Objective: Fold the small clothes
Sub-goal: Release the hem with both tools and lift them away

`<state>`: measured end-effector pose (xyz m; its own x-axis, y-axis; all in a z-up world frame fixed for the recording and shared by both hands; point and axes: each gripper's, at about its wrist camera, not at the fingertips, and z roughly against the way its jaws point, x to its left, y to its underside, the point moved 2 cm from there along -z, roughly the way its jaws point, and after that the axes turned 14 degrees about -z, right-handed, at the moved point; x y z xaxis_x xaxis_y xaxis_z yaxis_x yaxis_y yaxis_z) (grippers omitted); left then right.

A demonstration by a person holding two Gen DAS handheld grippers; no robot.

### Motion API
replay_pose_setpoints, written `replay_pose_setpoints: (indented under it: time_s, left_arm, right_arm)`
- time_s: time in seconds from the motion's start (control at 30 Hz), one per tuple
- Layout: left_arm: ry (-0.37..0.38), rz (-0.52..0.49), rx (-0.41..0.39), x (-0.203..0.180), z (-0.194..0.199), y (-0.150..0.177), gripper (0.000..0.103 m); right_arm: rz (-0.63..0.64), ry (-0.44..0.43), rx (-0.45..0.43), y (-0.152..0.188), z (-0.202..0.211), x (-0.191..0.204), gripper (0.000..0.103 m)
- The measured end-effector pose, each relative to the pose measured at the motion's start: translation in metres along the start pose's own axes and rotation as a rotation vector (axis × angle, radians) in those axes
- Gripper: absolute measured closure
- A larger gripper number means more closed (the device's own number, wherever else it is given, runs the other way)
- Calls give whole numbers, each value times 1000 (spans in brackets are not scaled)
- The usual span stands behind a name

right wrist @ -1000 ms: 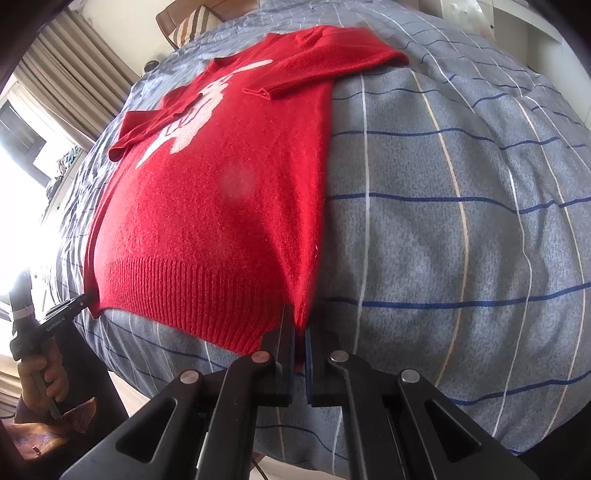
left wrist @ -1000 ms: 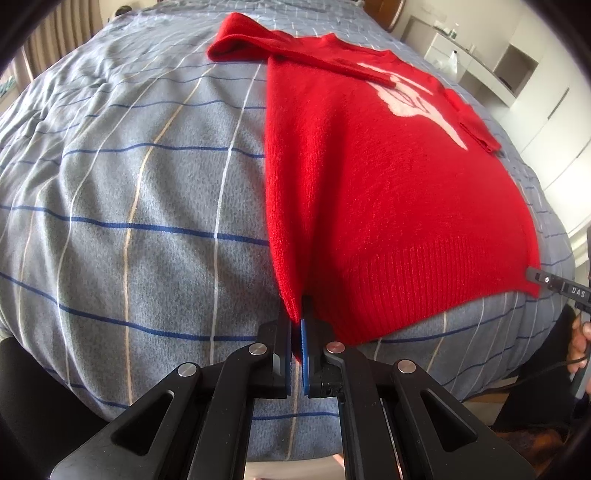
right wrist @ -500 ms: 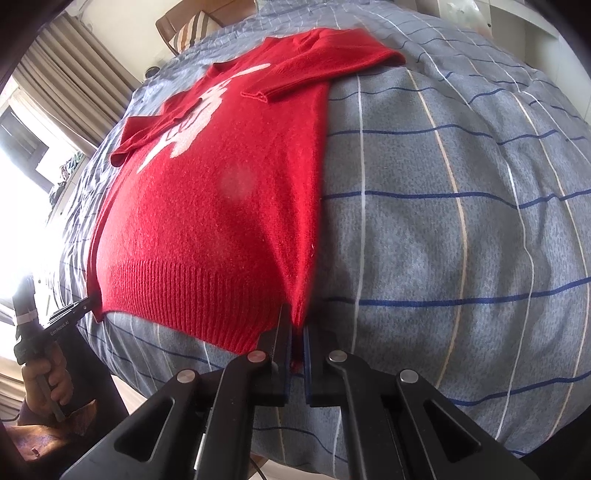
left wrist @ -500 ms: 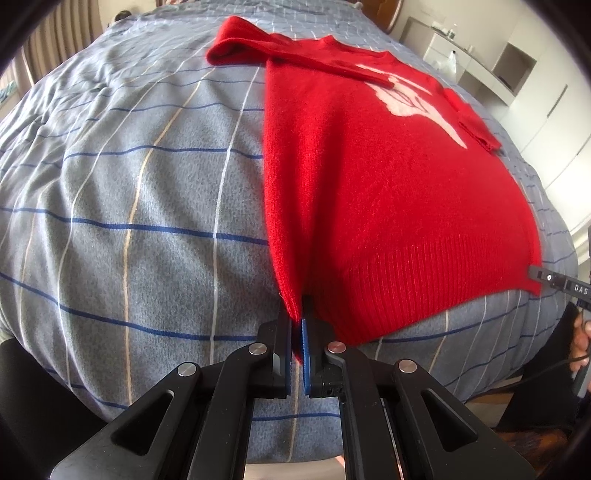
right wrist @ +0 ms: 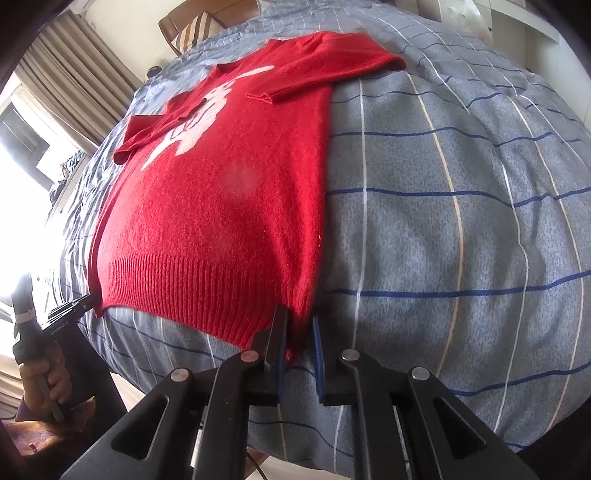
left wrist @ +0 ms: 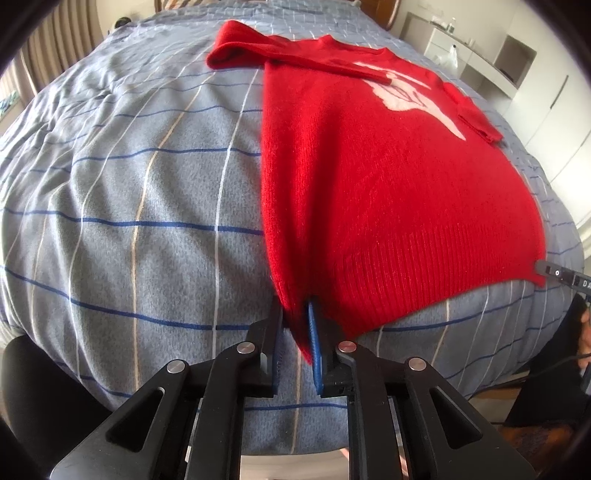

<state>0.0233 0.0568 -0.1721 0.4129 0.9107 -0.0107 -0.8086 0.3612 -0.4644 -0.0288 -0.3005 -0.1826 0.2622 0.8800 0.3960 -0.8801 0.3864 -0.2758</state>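
A small red knit sweater (left wrist: 376, 177) with a white figure on the chest lies flat on the bed, both sleeves folded in across the chest; it also shows in the right wrist view (right wrist: 221, 206). My left gripper (left wrist: 295, 321) is at the sweater's left hem corner, its jaws now parted with the corner hanging loose between them. My right gripper (right wrist: 298, 330) is at the right hem corner, jaws likewise parted around the loose corner. Each gripper's tip shows at the far hem corner in the other view.
The bed has a grey-blue quilt (left wrist: 129, 192) with blue and white stripes; its near edge drops off just below the hem. White cabinets (left wrist: 517, 62) stand to the right, curtains and a window (right wrist: 55, 92) to the left, a chair (right wrist: 199, 22) beyond the bed.
Both grippers were shut on the hem corners; now both have opened and the corners hang loose between the jaws. The sweater has barely moved.
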Motion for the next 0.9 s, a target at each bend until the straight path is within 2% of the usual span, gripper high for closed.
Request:
replay_pose_setpoints:
  time_s: [0.03,0.2,0.33,0.4,0.5,0.7,0.9]
  left_arm:
    - [-5,-2,5,-1,1,2,84]
    - [-25,0,45,0,9,13,63]
    - [-52,5,78,6,19,26,61]
    - [-60,18,67,12,30,31,56]
    - [-100,35,31,21,47,33,45]
    - [-129,106,-58,42,68,27,39]
    - [-148,139,-83,47,68,17,35]
  right_arm:
    - [4,8,1,1,1,1,86]
    - [8,51,16,9,5,-3,75]
    - [6,103,36,16,9,-9,73]
    - [7,132,37,18,13,-11,72]
    - [28,181,13,20,21,-12,66]
    - [37,226,-43,16,36,-13,61]
    - [37,252,-63,13,43,-17,58]
